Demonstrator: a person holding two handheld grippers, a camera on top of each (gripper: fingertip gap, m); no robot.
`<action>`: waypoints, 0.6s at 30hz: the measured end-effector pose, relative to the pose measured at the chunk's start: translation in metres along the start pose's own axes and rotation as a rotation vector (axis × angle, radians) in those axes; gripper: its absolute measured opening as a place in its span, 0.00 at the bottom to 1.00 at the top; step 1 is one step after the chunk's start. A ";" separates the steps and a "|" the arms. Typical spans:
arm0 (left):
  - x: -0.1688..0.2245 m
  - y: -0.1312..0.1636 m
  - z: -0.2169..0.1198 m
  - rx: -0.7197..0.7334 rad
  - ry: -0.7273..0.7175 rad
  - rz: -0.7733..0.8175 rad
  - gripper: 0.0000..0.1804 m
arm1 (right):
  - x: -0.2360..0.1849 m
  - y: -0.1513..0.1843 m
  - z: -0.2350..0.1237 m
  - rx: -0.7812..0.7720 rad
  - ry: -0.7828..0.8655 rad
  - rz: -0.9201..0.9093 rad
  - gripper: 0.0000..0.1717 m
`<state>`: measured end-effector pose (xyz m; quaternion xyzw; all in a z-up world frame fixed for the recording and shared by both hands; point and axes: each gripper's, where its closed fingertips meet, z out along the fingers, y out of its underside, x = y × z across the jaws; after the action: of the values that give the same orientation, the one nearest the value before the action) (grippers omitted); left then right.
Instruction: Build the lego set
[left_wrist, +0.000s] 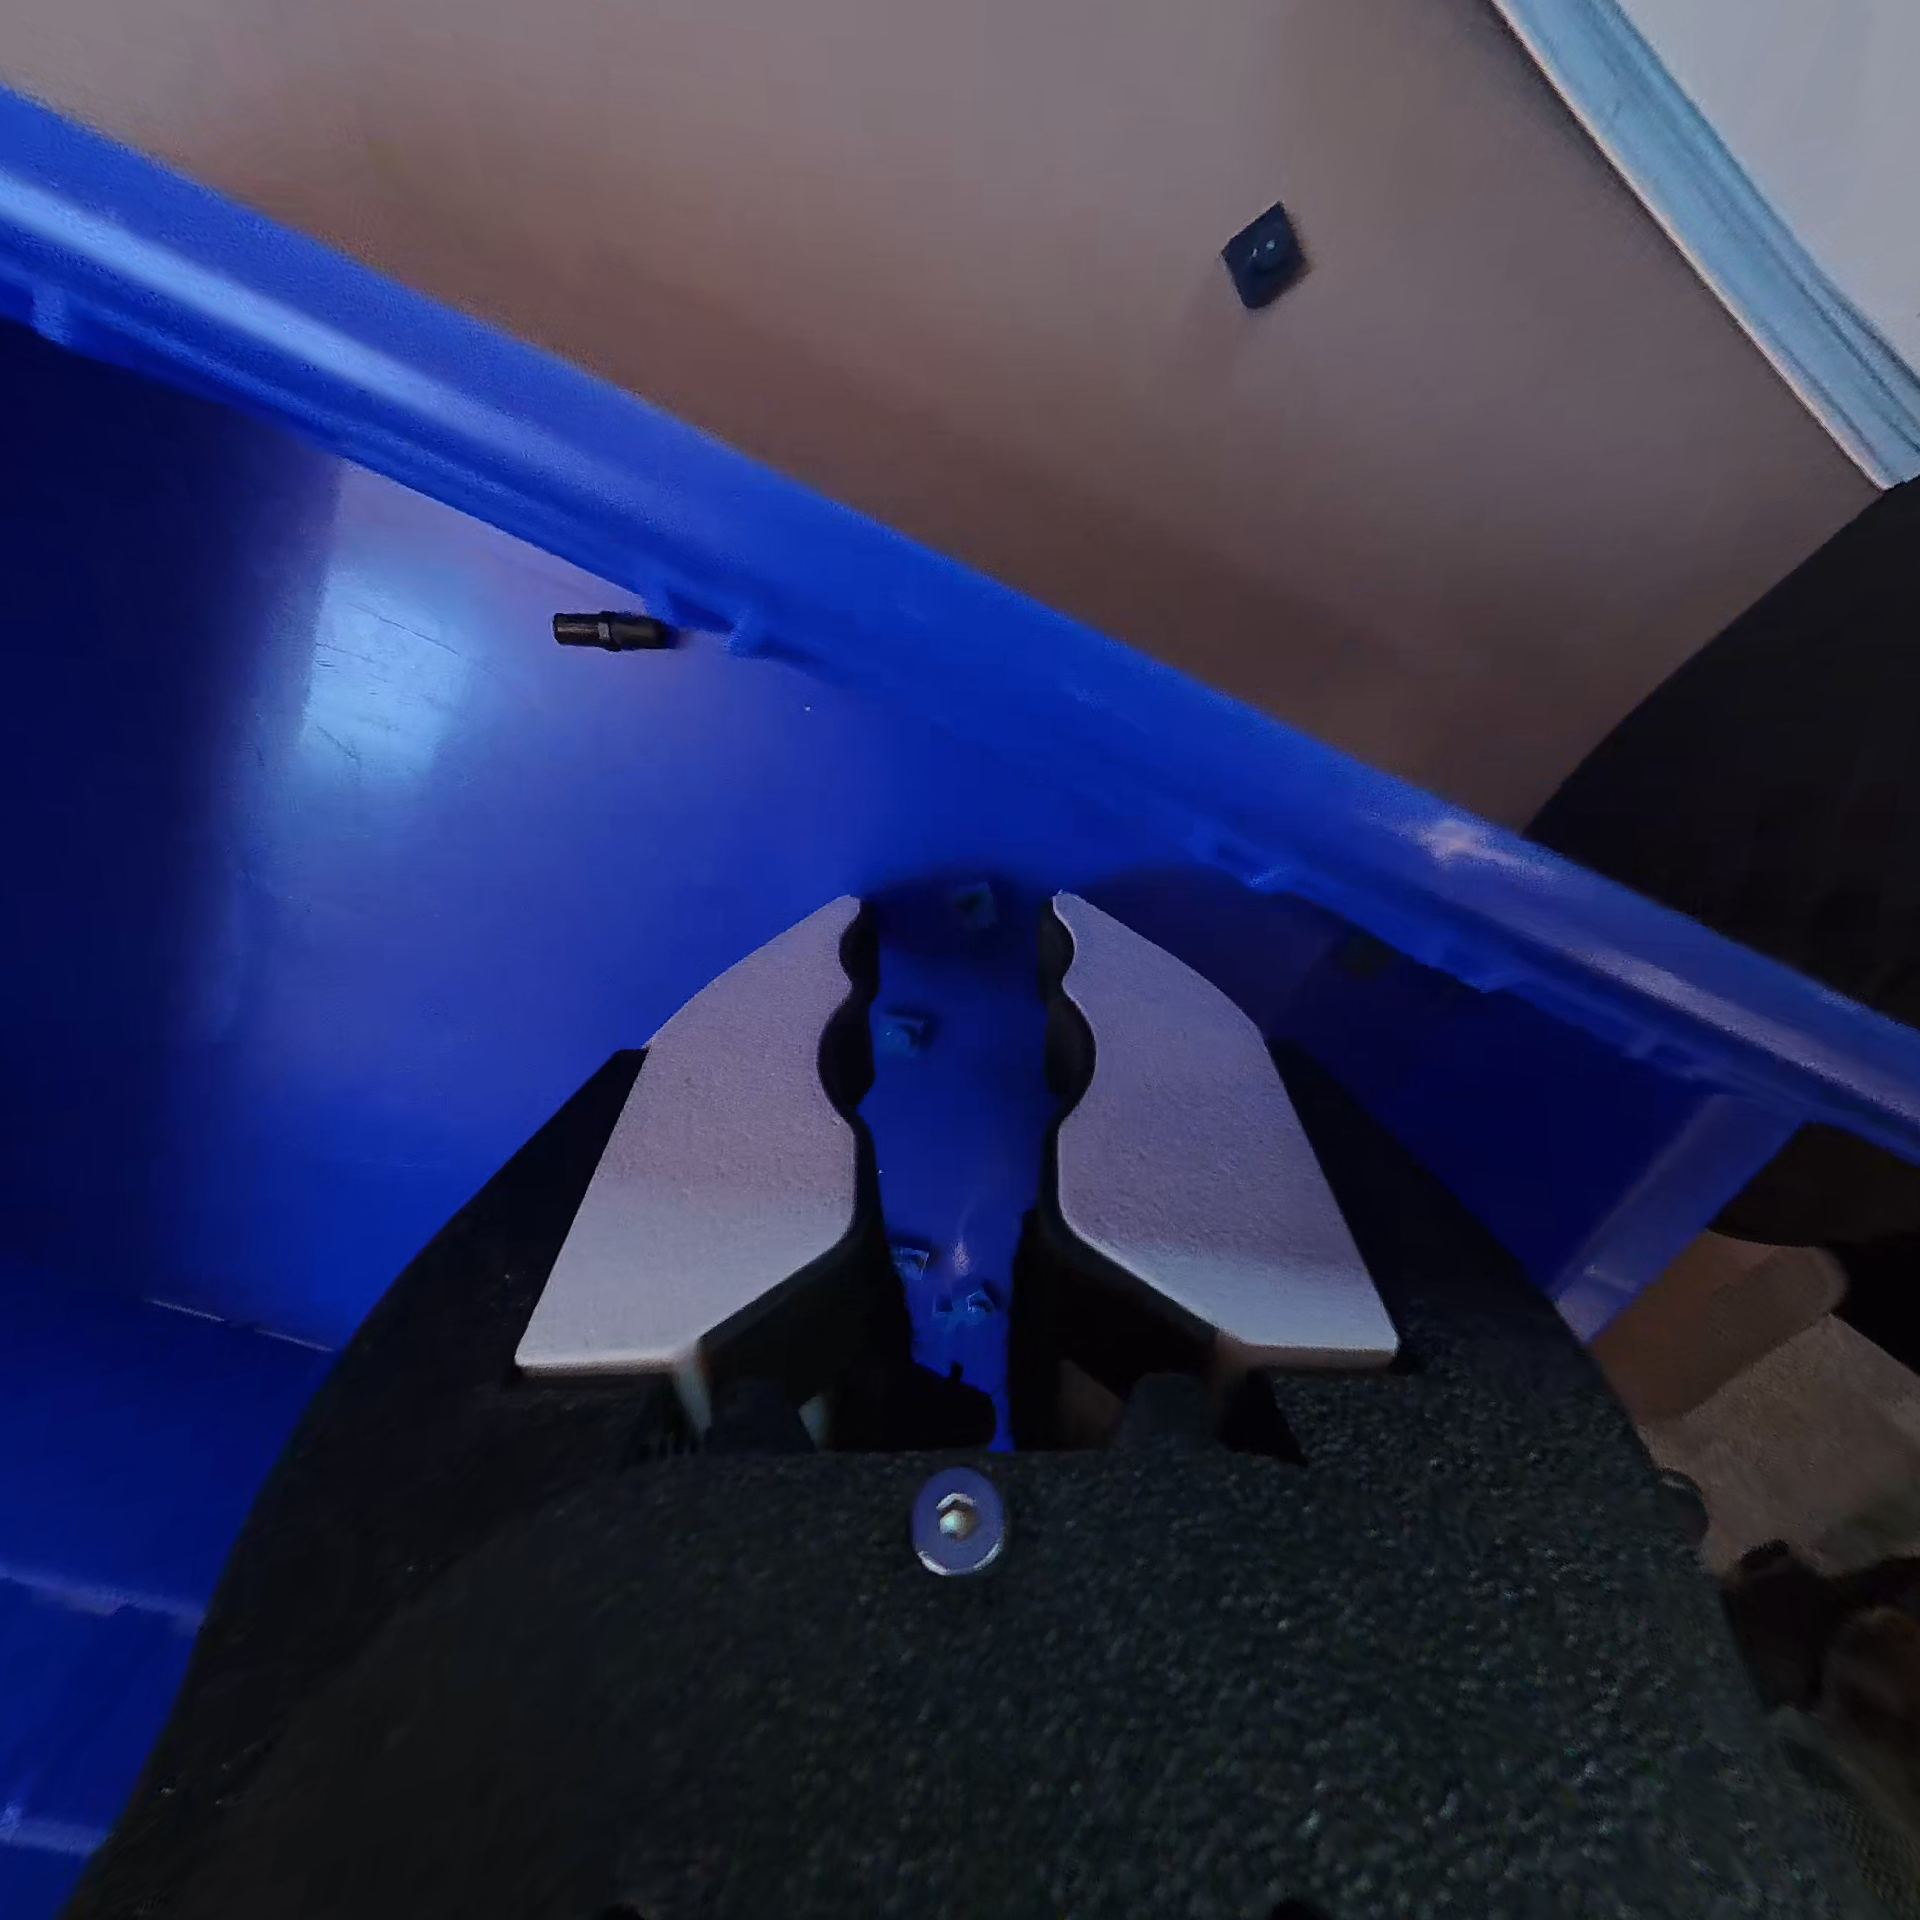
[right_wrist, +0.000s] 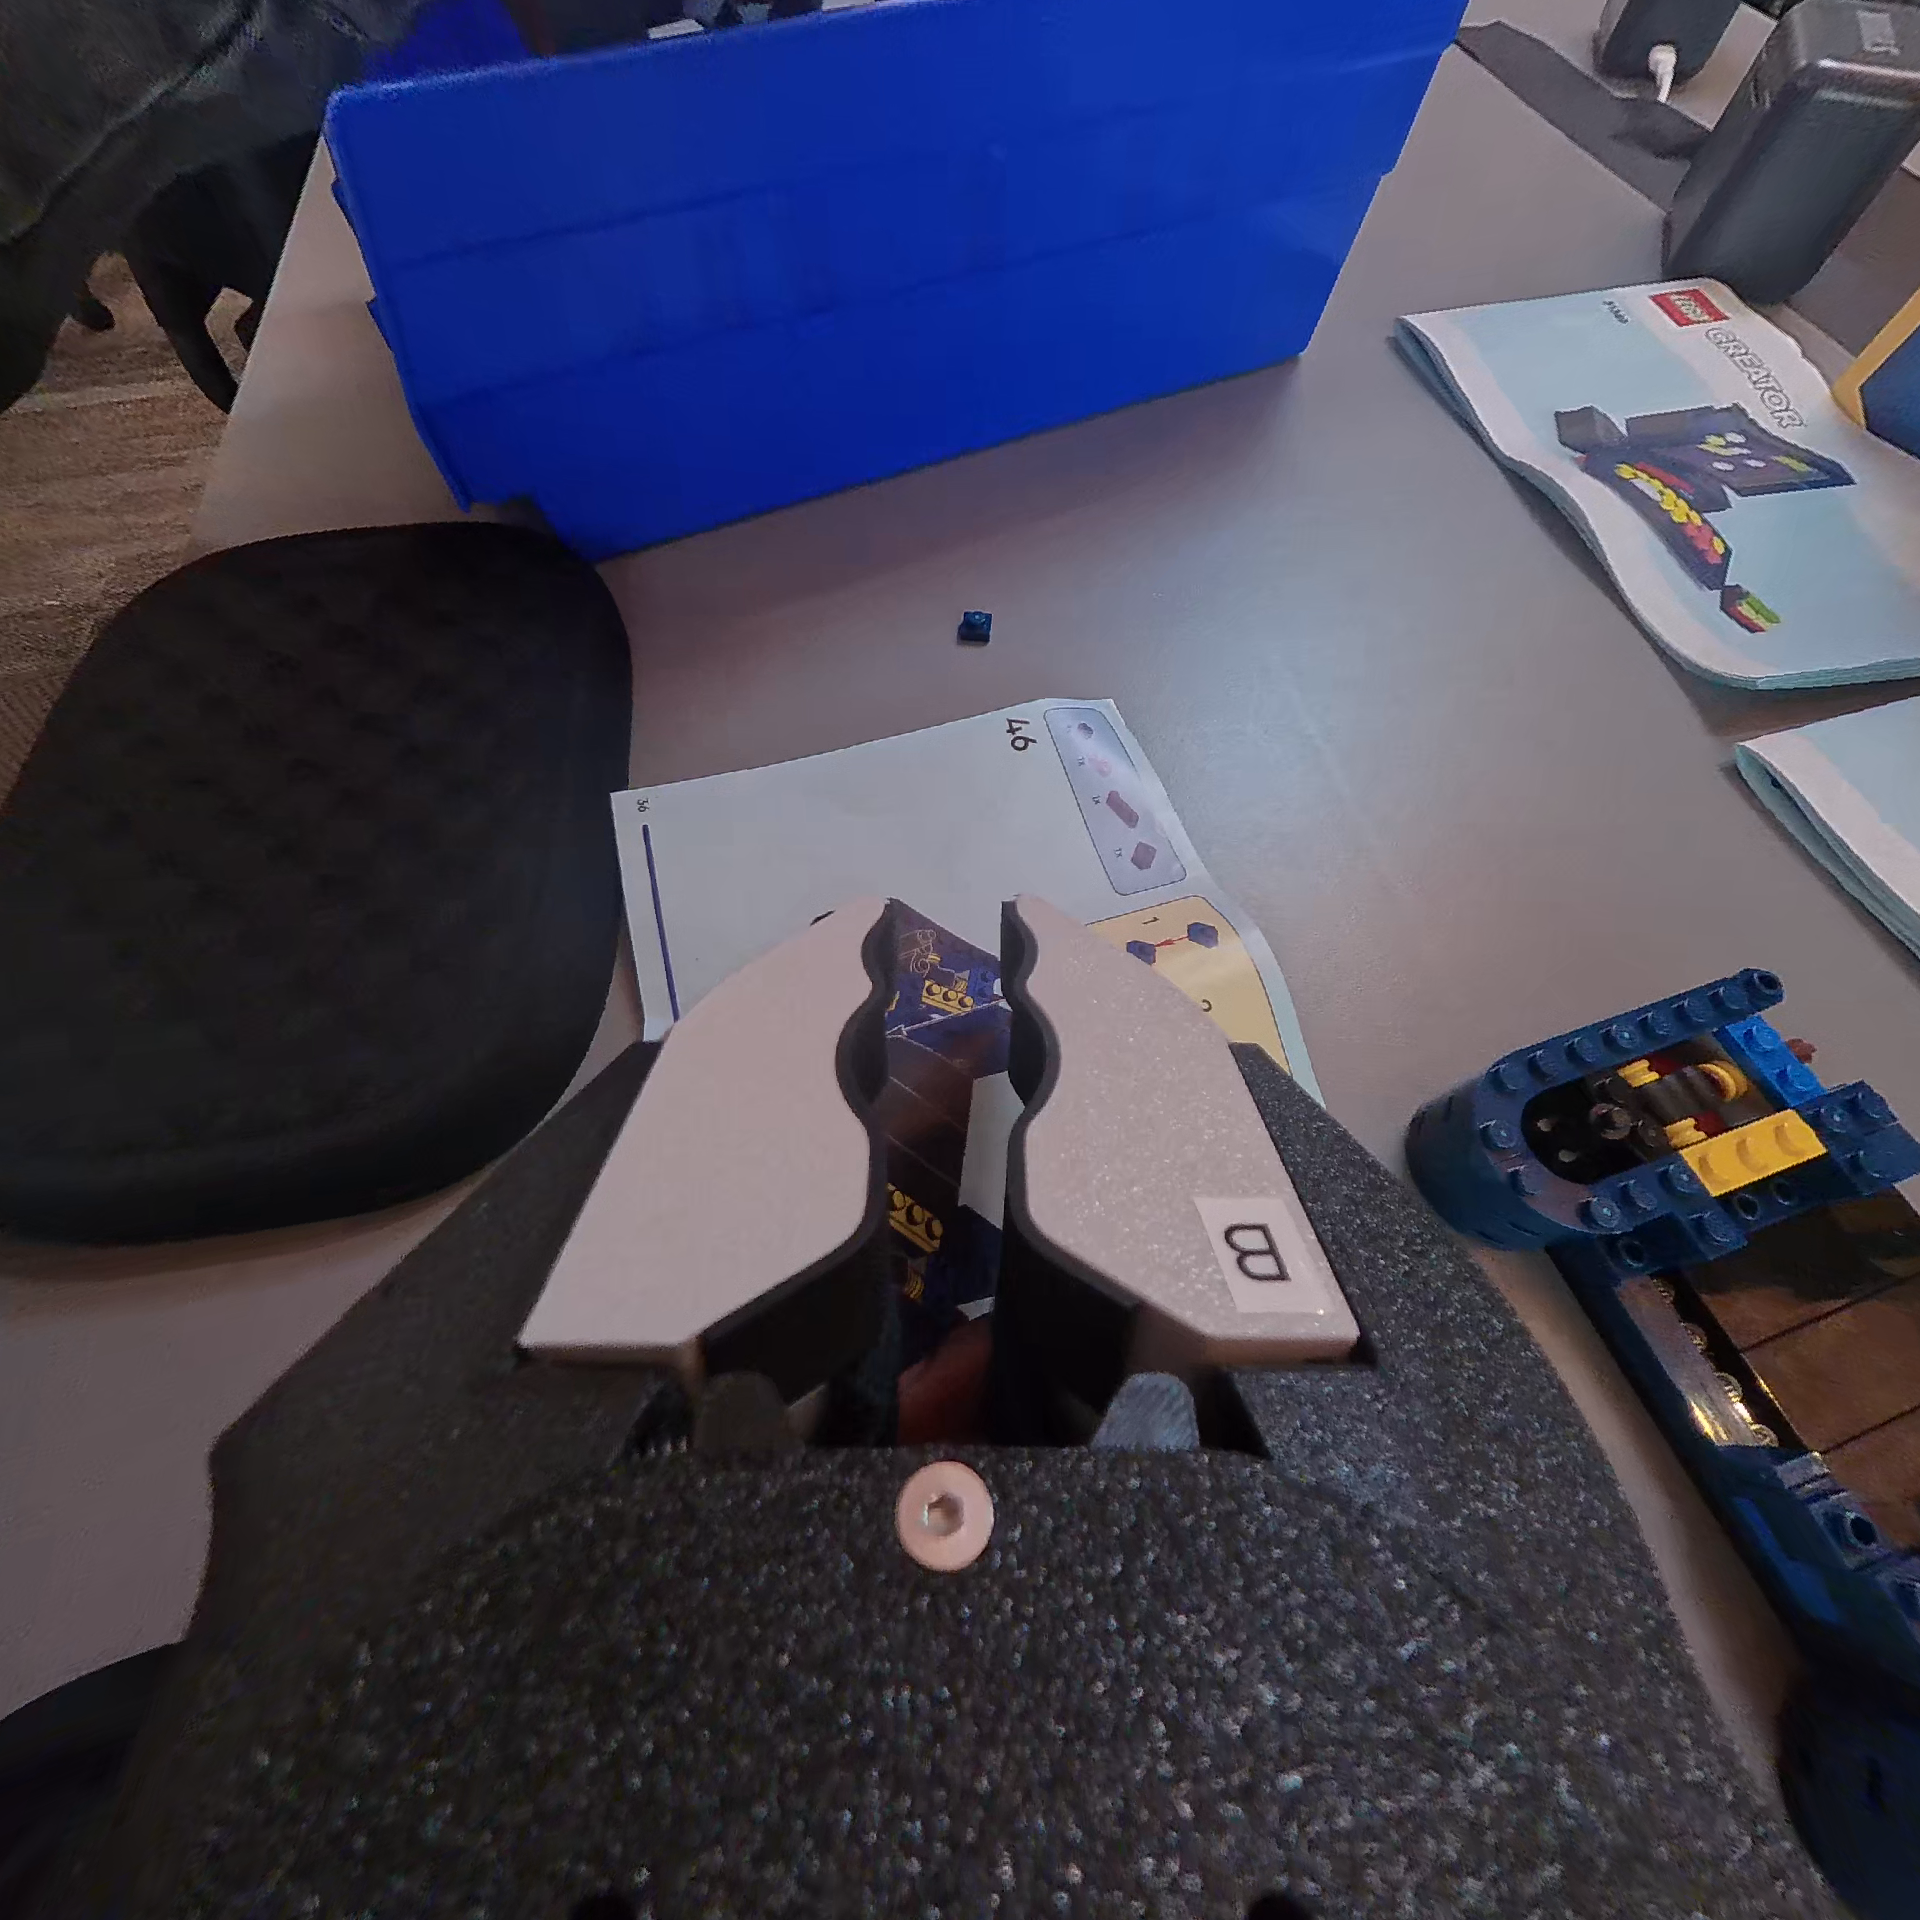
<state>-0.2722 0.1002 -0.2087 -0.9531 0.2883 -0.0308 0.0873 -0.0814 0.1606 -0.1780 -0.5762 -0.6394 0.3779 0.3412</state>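
Left gripper (left_wrist: 956, 914) sits inside the blue bin (left_wrist: 520, 935), jaws spread, nothing pinched; small blue studs, possibly loose bricks, lie on the floor between its fingers. A short black pin (left_wrist: 608, 631) lies ahead-left, long axis pointing toward the bin wall. Right gripper (right_wrist: 945, 914) hovers over an open instruction page (right_wrist: 883, 821), jaws parted, empty. A tiny blue brick (right_wrist: 976, 625) lies ahead; a blue brick model (right_wrist: 1662, 1122) sits right.

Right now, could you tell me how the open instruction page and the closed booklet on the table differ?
The open instruction page lies flat under the right gripper, showing build steps; the closed booklet lies farther right, showing its cover picture, its edge curling. Both are pale blue paper lying on the grey table.
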 end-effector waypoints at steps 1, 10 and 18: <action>0.000 0.000 0.000 -0.009 0.002 0.005 0.16 | 0.000 0.000 0.000 -0.002 0.000 -0.002 0.11; -0.001 -0.001 0.000 0.034 0.039 -0.026 0.04 | -0.001 0.001 0.000 -0.006 -0.001 -0.007 0.10; 0.004 -0.001 -0.001 0.067 0.073 0.002 0.04 | 0.000 0.001 0.000 -0.003 -0.001 -0.004 0.11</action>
<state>-0.2686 0.0991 -0.2070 -0.9476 0.2909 -0.0749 0.1085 -0.0812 0.1604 -0.1785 -0.5752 -0.6414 0.3764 0.3407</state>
